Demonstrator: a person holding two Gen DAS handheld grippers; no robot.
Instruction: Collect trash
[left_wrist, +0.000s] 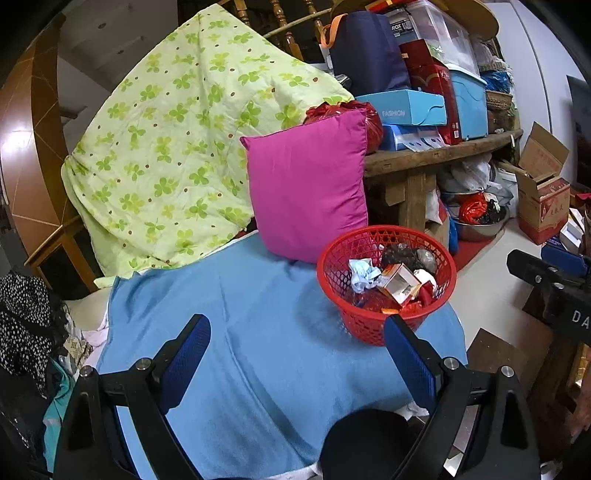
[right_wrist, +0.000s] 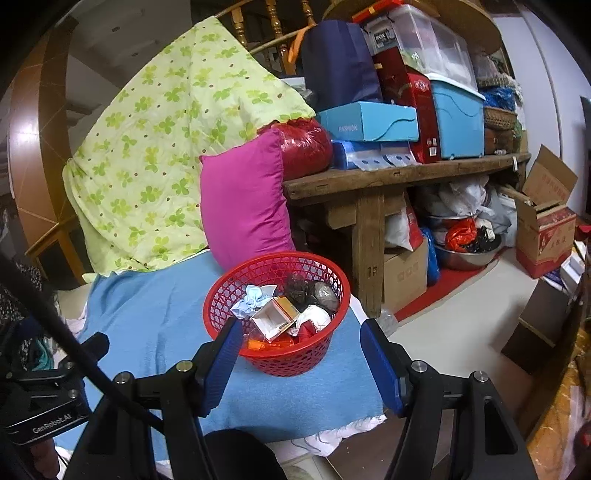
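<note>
Right claw (right_wrist: 299, 363) gapes empty before red basket (right_wrist: 277, 354) — trash inside.

Left wrist view looking forward and down over blue cloth (left_wrist: 236, 314), red basket (left_wrist: 386, 284) near at 2 o'clock, right wrist view alongside, same basket (right_wrist: 277, 314) close at 12 o'clock, both sharing pink cushion (left_wrist: 308, 184) and wooden bench (right_wrist: 388, 177)

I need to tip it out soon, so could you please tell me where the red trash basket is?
The red basket sits on the blue blanket, just in front of the pink pillow, near the wooden bench.
</note>
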